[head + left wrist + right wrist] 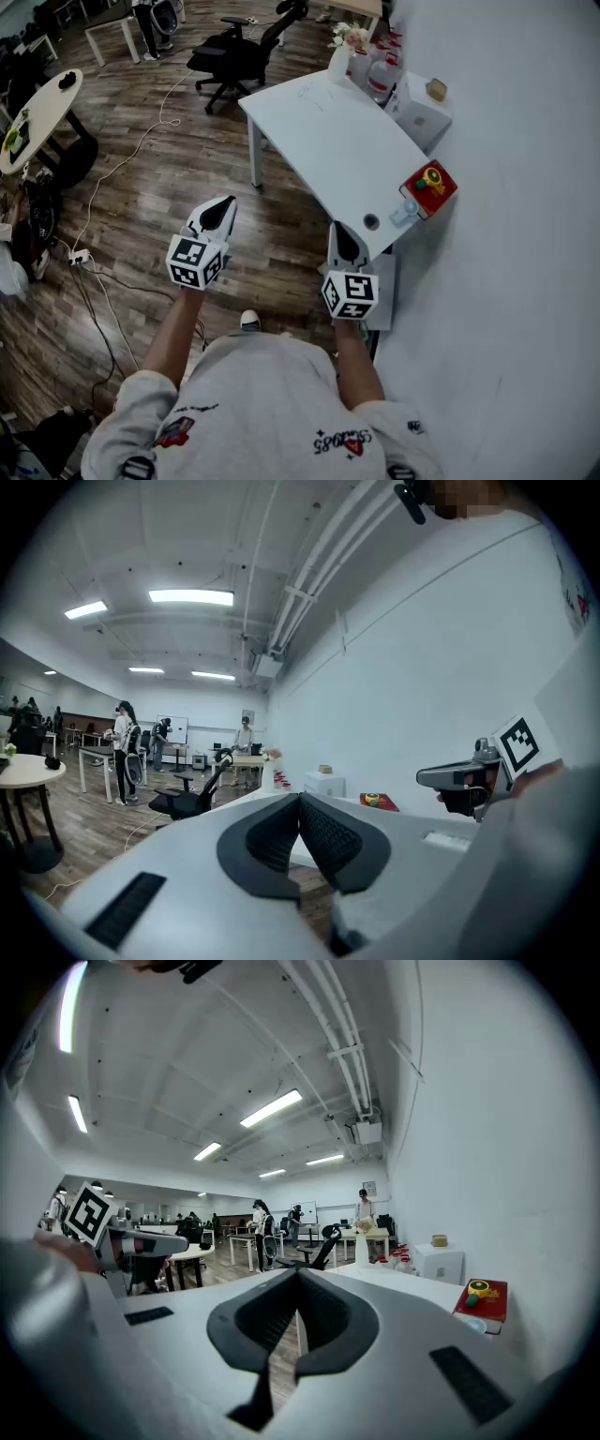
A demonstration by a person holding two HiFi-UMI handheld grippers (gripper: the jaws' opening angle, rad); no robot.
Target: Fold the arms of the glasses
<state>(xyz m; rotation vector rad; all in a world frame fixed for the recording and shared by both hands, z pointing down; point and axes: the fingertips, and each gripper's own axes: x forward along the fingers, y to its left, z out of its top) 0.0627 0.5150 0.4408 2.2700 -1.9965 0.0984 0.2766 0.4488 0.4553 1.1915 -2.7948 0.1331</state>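
No glasses show in any view. Both grippers are held level in front of the person, over the wooden floor short of the white table [328,141]. My left gripper [223,208] is shut with nothing between its jaws, which meet tip to tip in the left gripper view [300,801]. My right gripper [342,236] is also shut and empty, close to the table's near corner; its jaws touch in the right gripper view [298,1277]. Each gripper shows at the side of the other's view: the right gripper [466,780] and the left gripper [131,1241].
On the table lie a red box [430,185] with a yellow item, a small clear cup [403,214], and at the far end a vase of flowers [341,52] and bottles [379,77]. A black office chair [234,56] stands behind. Cables [98,281] run over the floor.
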